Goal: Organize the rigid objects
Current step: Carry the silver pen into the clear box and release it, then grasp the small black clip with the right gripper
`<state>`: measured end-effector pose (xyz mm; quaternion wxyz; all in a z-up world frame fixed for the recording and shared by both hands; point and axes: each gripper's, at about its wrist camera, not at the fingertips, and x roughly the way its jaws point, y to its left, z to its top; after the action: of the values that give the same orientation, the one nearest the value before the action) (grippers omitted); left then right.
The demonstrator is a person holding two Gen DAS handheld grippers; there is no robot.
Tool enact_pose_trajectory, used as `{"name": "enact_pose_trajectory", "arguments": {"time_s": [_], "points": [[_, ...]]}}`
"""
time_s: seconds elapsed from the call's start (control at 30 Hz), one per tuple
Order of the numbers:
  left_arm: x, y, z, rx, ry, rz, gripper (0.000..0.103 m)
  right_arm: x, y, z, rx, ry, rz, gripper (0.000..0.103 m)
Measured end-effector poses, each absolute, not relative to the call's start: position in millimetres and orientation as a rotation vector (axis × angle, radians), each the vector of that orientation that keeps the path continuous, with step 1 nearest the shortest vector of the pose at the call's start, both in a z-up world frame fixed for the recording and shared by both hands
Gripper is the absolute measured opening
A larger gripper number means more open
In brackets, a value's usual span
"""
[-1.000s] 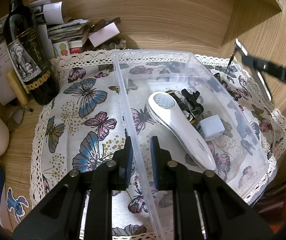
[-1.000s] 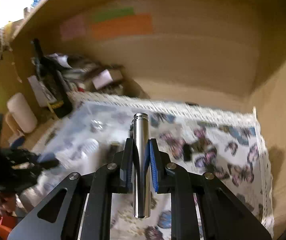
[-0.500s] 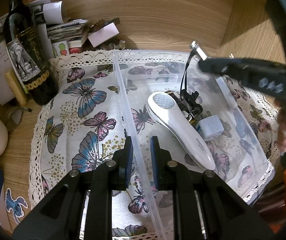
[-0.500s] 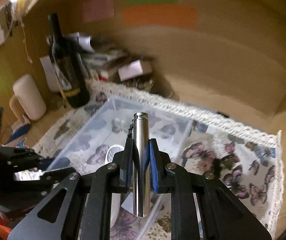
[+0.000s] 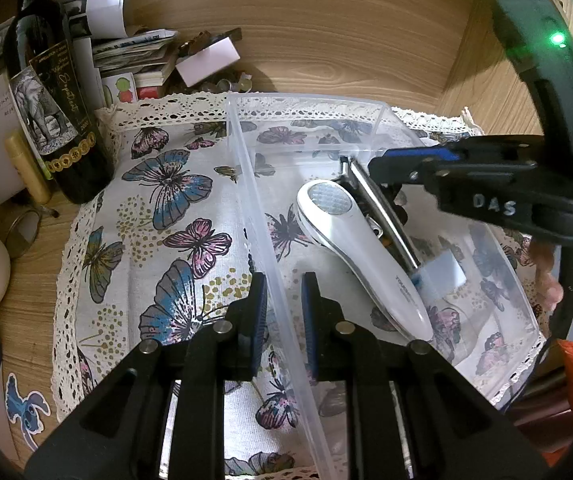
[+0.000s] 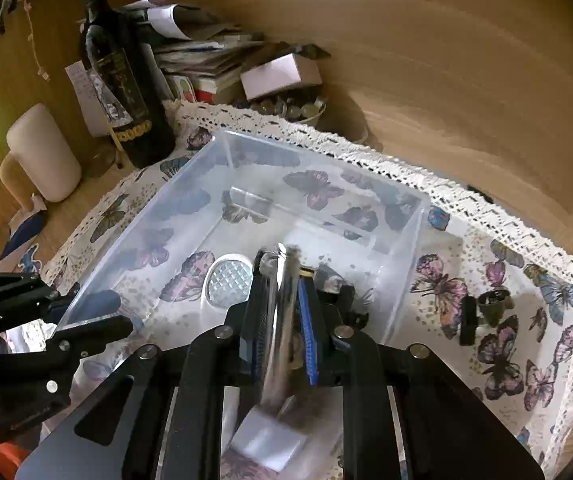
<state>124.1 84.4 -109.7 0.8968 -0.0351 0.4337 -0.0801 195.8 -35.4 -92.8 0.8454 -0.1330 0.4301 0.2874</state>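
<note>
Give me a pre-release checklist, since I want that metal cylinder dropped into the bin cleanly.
1. Right gripper shut on the metal cylinder: ok.
2. Cylinder over the clear plastic bin, inside its walls: ok.
3. Left gripper clamped on the bin's wall, steadying it: ok.
4. Landing spot free: not ok; white handheld device and pale blue block lie beneath.
5. Cylinder's lower end touching the block: cannot tell.
</note>
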Motion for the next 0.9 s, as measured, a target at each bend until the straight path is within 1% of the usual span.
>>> {"name": "enact_pose_trajectory", "arguments": {"time_s": [0.23,0.3,0.43,0.5,0.67,0.9], "points": [[124,85,-110,-0.071,0.901,-0.164,0.016,191,-58,-67,-0.252,0.822,0.570,0.024],[125,86,-110,-0.074,0.902,-0.164,0.016,192,-67,-57,-0.246,0.792,0.537,0.029],[124,86,-110,-0.078,0.902,-0.164,0.016,197,-92,-36,-0.219,0.736,0.466,0.034],[124,86,-110,-0.076,0.901,-0.164,0.016,202,-105,-30,-0.201,0.719,0.427,0.038],[124,86,-110,-0.078,0.901,-0.166,0.016,218,-125,-32,-0.178,0.736,0.360,0.038],[124,86,-110,-0.075,0.903,-0.165,0.016,252,-151,-71,-0.125,0.854,0.301,0.038]]}}
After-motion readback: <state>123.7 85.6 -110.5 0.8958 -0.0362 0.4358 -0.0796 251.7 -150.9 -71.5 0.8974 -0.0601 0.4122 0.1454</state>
